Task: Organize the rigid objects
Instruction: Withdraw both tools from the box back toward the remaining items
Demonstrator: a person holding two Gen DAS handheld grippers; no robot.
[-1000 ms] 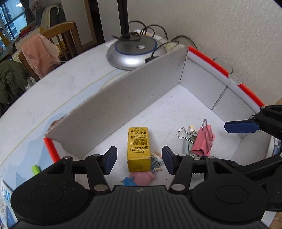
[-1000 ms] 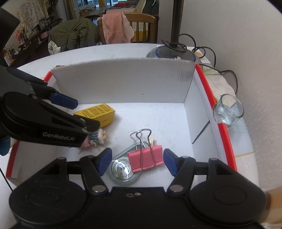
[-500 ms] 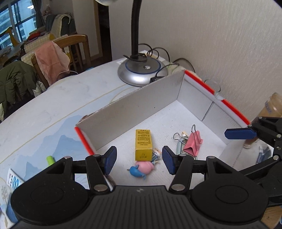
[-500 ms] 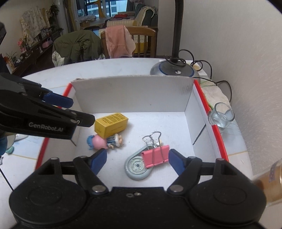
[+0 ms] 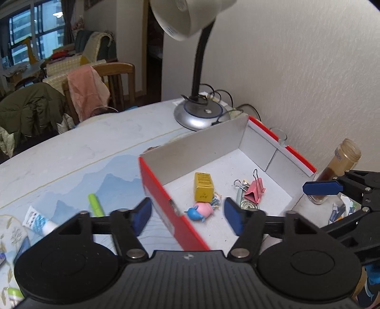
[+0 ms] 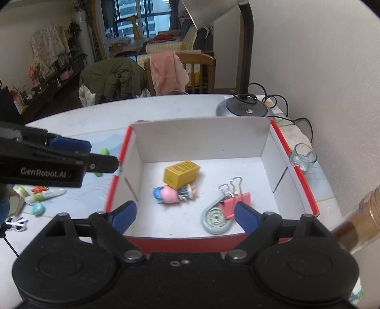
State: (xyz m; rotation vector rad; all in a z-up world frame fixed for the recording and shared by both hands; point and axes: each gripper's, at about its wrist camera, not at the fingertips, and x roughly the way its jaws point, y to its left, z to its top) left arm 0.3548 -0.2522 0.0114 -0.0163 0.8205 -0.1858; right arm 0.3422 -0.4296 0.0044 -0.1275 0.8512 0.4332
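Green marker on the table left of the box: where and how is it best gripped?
Probably mid-barrel, from above. The green marker lies flat beside the box, so the pads should close across its narrow width; the left gripper is nearest and open.

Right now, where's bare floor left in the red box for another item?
Free: the back strip of the red box floor between the rear wall and the yellow carton, plus the right side beside the pink binder clip. Crowded: the middle and front, where the carton, pig figure and tape measure lie.

A home dining room – wooden chair (image 6: pixel 197 69), table (image 5: pixel 71 152), balcony window (image 6: pixel 140 16).
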